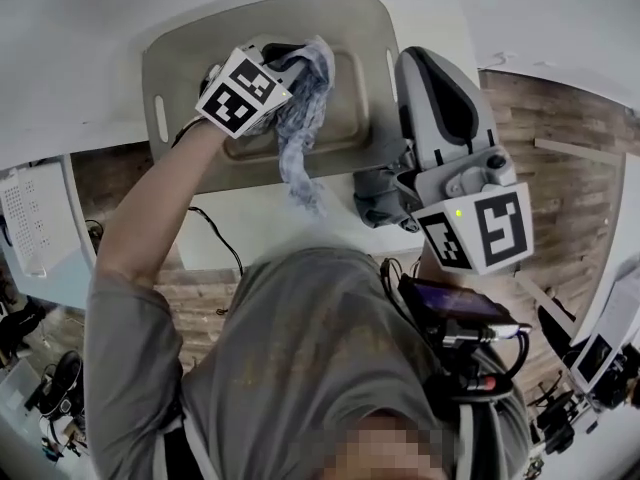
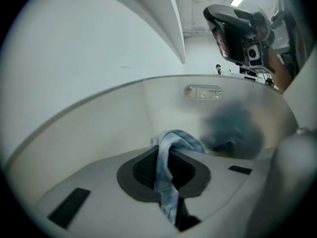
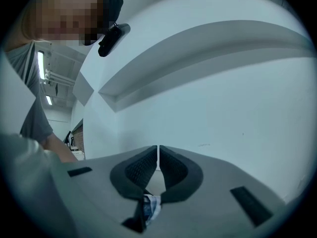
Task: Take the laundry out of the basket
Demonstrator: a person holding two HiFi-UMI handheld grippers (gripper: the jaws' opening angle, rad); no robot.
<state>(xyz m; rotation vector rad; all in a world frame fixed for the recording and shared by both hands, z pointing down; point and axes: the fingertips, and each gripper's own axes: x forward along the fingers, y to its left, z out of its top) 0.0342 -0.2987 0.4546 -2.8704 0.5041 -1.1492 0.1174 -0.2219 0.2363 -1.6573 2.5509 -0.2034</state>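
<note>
The beige plastic basket point(image 1: 175, 58) stands on a white table. My left gripper point(image 1: 285, 68) hangs over its middle, shut on a blue-and-white checked cloth point(image 1: 300, 118) that trails down past the basket's near rim. In the left gripper view the cloth point(image 2: 166, 167) is pinched between the jaws of the gripper point(image 2: 166, 155), above the basket wall point(image 2: 99, 128). A blurred dark blue garment point(image 2: 235, 128) lies inside. My right gripper point(image 1: 428, 63) is held beside the basket's right end, its jaws point(image 3: 157, 155) shut. A scrap of checked fabric point(image 3: 150, 207) shows at their root; whether it is caught there is unclear.
The white table point(image 1: 250, 228) runs to a white wall behind the basket. Wooden floor point(image 1: 560, 118) lies to the right. A black cable point(image 1: 215, 233) crosses the table's near edge. The basket has a handle slot point(image 2: 203, 91) in its far wall.
</note>
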